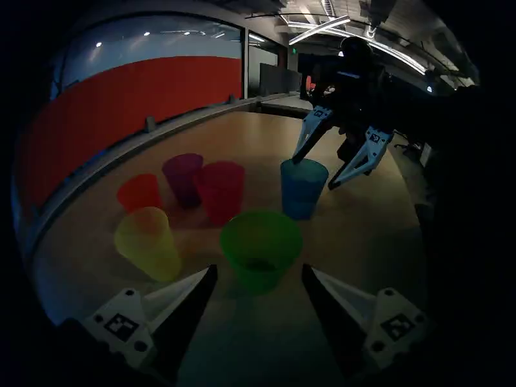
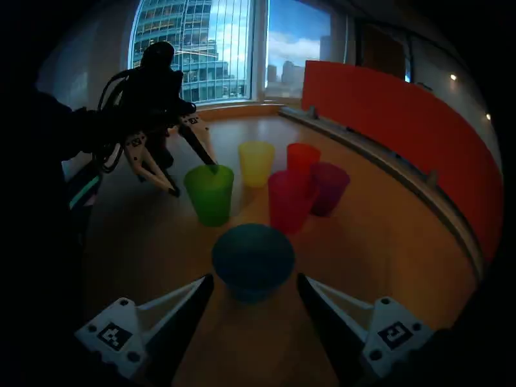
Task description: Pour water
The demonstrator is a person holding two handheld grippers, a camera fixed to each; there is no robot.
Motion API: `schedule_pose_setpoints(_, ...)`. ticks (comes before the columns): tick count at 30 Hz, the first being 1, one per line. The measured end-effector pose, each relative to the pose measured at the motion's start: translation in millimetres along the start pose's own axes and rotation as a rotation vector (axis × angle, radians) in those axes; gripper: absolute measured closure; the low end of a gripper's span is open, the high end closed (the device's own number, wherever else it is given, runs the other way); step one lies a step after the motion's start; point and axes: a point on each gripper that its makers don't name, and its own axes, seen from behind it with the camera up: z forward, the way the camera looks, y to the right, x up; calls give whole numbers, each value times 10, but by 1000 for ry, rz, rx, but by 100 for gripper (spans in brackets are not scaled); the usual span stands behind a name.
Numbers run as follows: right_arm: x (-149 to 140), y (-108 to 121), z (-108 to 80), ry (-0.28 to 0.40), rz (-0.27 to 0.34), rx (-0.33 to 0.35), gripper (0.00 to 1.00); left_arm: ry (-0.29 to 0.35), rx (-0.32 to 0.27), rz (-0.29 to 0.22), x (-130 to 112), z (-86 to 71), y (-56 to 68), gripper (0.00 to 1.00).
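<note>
The left gripper (image 1: 258,267) was open, with the green cup (image 1: 261,242) just ahead of it. The right gripper (image 2: 255,276) was open too, facing the blue cup (image 2: 253,257). Nothing was lifted yet, so all the pouring was left.

I log a wooden table (image 1: 367,226) bearing six upright cups: green cup (image 1: 261,248) at centre frame, blue cup (image 1: 303,187) upper right of it, and yellow cup (image 1: 148,242), orange cup (image 1: 138,191), purple cup (image 1: 182,177) and red cup (image 1: 221,190) grouped left.
</note>
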Motion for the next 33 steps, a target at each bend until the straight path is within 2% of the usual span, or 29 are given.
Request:
schedule_pose_setpoints(16, 42, -14, 222, 8, 24, 27, 1, -4, -45, 12, 70, 216, 40, 3)
schedule_pose_setpoints(33, 93, -10, 279, 20, 25, 39, 1, 8, -66, -6, 152, 344, 35, 3)
